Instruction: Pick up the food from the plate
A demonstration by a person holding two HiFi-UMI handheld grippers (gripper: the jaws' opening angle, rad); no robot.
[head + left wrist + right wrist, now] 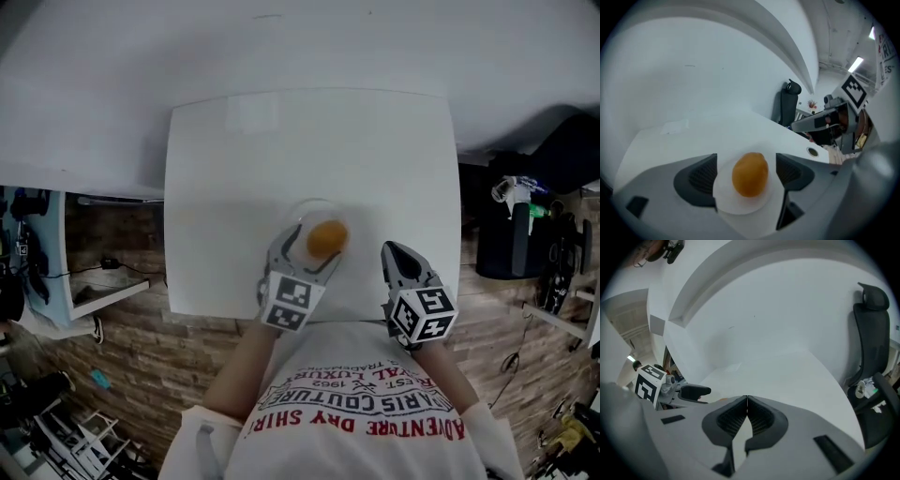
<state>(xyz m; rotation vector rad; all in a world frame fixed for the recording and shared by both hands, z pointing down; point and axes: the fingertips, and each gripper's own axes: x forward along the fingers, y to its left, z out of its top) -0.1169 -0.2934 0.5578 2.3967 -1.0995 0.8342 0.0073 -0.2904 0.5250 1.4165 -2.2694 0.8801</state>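
An orange, egg-shaped piece of food (325, 238) (750, 174) lies on a small white plate (298, 214) (740, 205) near the front edge of the white table (234, 178). My left gripper (313, 251) (746, 169) is open, with one jaw on each side of the food and a gap showing on both sides. To the right, my right gripper (394, 251) (747, 400) hovers at the table's front edge. It is shut, its tips meet and nothing is between them. Each gripper shows at the edge of the other's view.
A black office chair (869, 333) (787, 105) stands beyond the table's right side. Dark equipment (530, 220) sits on the floor at the right, and a white shelf (56, 272) with cables at the left. A white wall runs behind the table.
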